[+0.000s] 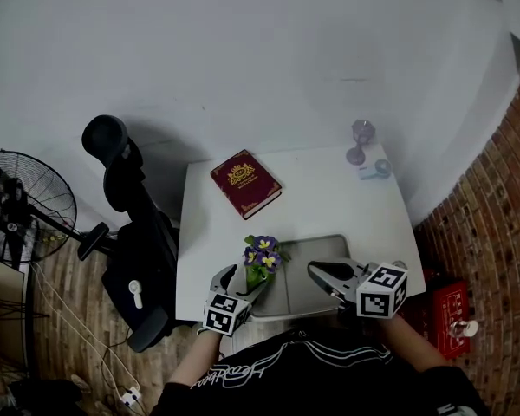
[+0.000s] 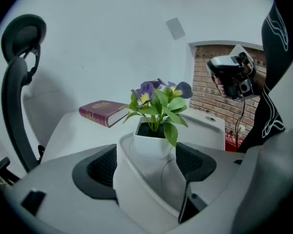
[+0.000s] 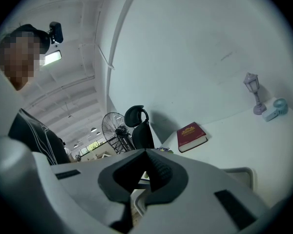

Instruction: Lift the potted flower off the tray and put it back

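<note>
Two grippers work at the tray (image 1: 299, 286): left gripper (image 1: 245, 281) at its left end, jaws spread wide either side of the potted flower (image 1: 262, 259), which stands on that end; right gripper (image 1: 319, 270) over the tray's right half, jaws pressed together, empty

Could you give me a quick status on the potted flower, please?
Left gripper open, jaws flanking potted flower, not clamped. Right gripper shut, empty, over tray. Flower upright on tray corner. Nothing blocking.
</note>
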A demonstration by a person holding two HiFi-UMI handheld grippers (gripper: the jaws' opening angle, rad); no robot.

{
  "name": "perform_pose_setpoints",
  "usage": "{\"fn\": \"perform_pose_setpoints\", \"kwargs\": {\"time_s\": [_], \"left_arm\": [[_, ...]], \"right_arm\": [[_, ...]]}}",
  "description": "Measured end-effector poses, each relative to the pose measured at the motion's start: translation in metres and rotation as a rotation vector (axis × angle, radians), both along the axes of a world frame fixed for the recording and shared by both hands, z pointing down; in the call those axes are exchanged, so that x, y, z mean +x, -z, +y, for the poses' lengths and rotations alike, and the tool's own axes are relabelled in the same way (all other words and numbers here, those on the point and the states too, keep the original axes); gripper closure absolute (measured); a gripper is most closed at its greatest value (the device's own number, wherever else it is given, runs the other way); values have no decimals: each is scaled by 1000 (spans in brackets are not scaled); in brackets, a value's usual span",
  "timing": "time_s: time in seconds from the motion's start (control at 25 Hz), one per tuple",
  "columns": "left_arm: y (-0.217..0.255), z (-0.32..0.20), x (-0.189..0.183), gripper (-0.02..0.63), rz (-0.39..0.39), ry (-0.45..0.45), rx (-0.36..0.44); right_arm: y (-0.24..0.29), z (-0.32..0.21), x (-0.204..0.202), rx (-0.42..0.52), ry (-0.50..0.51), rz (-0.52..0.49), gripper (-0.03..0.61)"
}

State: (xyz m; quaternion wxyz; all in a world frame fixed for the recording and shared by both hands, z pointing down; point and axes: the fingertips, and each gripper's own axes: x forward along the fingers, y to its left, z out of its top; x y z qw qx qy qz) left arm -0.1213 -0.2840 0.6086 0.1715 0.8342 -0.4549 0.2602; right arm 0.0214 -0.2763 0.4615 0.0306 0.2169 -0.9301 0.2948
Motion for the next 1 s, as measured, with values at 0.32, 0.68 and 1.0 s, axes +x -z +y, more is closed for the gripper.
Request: {"fn": "perform_pose_setpoints", "kwargs": {"time_s": [0.32,0.68,1.0], "left_arm": [[57,50,-26,247,183,125,12],[155,110,-21,543,415,163,165],[182,159,9,571,402,36,215]], "right_arm": [[-6,34,-31,-17,43,9,586],[20,90,-37,75,70,-29,584],[34,130,-28,144,29,-60,580]]}}
